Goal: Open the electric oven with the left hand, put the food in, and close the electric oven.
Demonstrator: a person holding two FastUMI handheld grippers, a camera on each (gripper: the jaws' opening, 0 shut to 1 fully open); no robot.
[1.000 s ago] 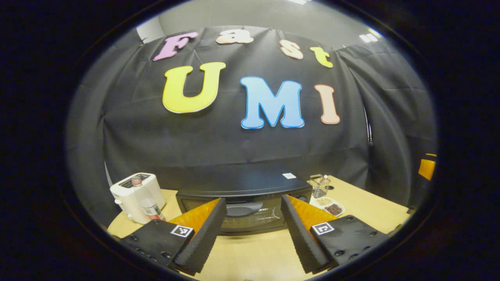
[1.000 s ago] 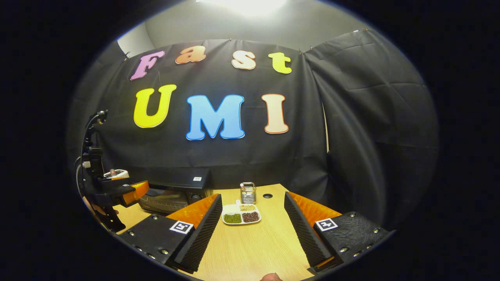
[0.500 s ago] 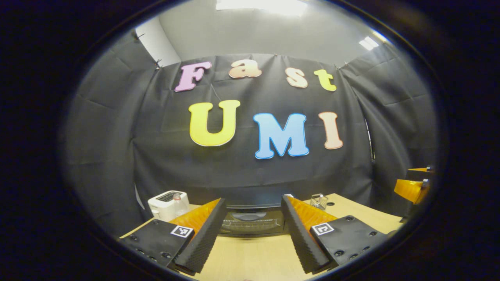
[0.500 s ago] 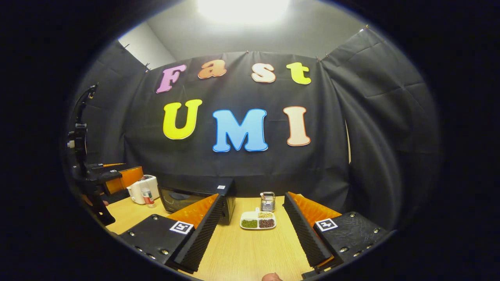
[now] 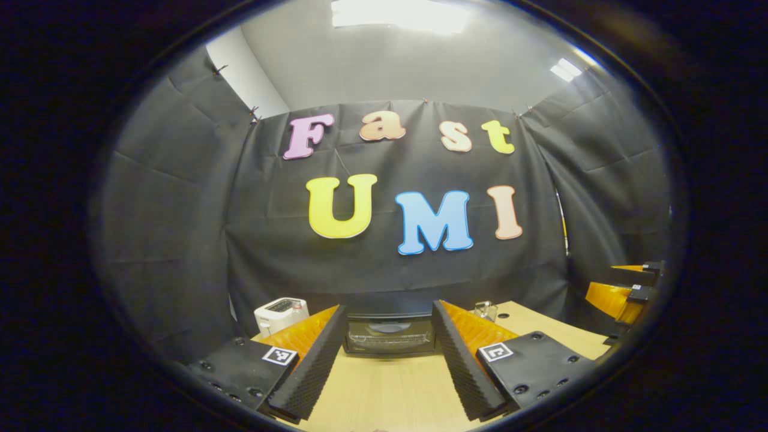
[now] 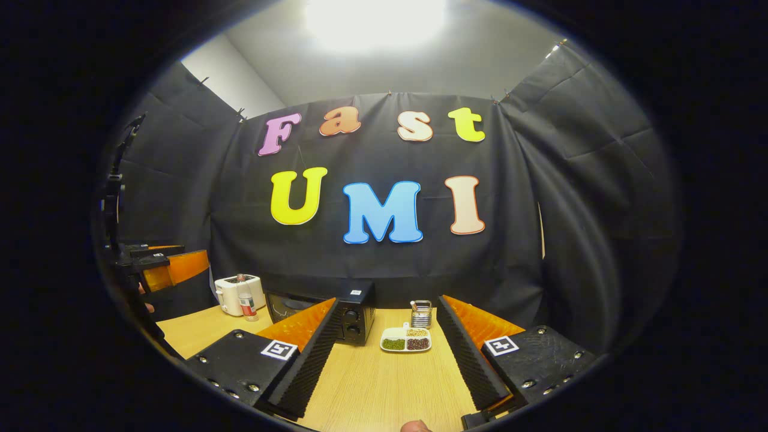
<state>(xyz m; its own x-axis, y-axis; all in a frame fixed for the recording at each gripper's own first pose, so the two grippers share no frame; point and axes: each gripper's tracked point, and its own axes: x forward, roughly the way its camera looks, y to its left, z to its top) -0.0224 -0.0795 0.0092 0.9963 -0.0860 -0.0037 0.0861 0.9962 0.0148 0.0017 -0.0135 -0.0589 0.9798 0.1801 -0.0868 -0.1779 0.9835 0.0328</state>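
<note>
Left claw (image 5: pixel 389 360): fingers spread wide, nothing between them, held above the wooden counter (image 5: pixel 390 390). Straight ahead, framed by the two fingers, the black oven (image 5: pixel 389 333) stands at the far side of the counter against the cloth wall, door closed. A white toaster (image 5: pixel 281 313) sits to the oven's left, apart from it. A small wire rack (image 5: pixel 483 310) stands to the oven's right, partly hidden by the right finger. At the right edge of the left gripper view, the right claw appears, raised above the counter.

Right claw (image 6: pixel 387 360): fingers likewise spread wide and empty, above the counter (image 6: pixel 384 390). Between the fingers and farther off lies a white divided dish of food (image 6: pixel 406 340), with green, brown and pale contents in separate compartments. The wire rack (image 6: pixel 421 313) stands just behind the dish. The oven (image 6: pixel 351 312) is just left of the dish, partly hidden by the left finger. The toaster (image 6: pixel 234 293), with a small bottle (image 6: pixel 245 303) in front of it, stands farther left.
</note>
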